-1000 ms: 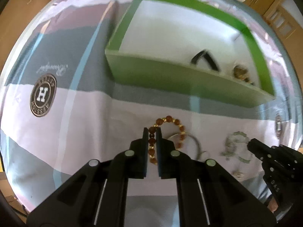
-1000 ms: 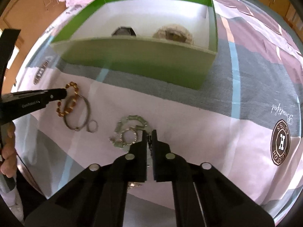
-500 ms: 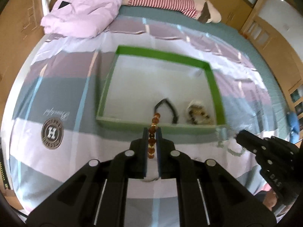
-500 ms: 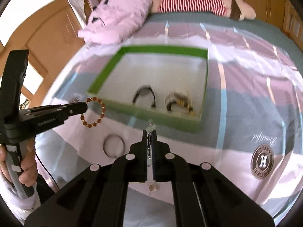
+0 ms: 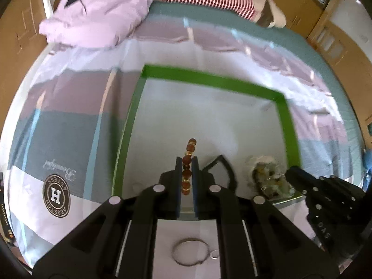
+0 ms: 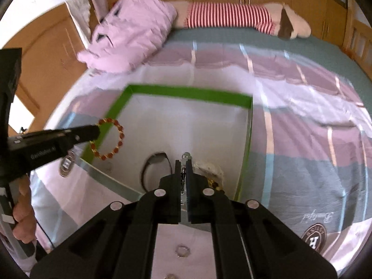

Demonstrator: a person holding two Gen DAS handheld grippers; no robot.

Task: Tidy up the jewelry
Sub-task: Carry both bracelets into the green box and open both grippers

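- The left gripper (image 5: 186, 160) pinches a brown bead bracelet (image 5: 187, 167) – held over the green box (image 5: 209, 79).
- The right gripper (image 6: 183, 162) is squeezed shut on a pale green bracelet (image 6: 186, 156).

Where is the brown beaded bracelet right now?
The brown beaded bracelet hangs clamped in the left gripper, in the air over the left wall of the green box, seen at the left of the right wrist view.

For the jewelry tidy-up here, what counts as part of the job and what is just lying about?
Part of the job:
- bead bracelet in left gripper
- pale chain in right gripper
- green box
- metal ring on the bedspread

Just lying about:
- pink pillow
- striped plush toy
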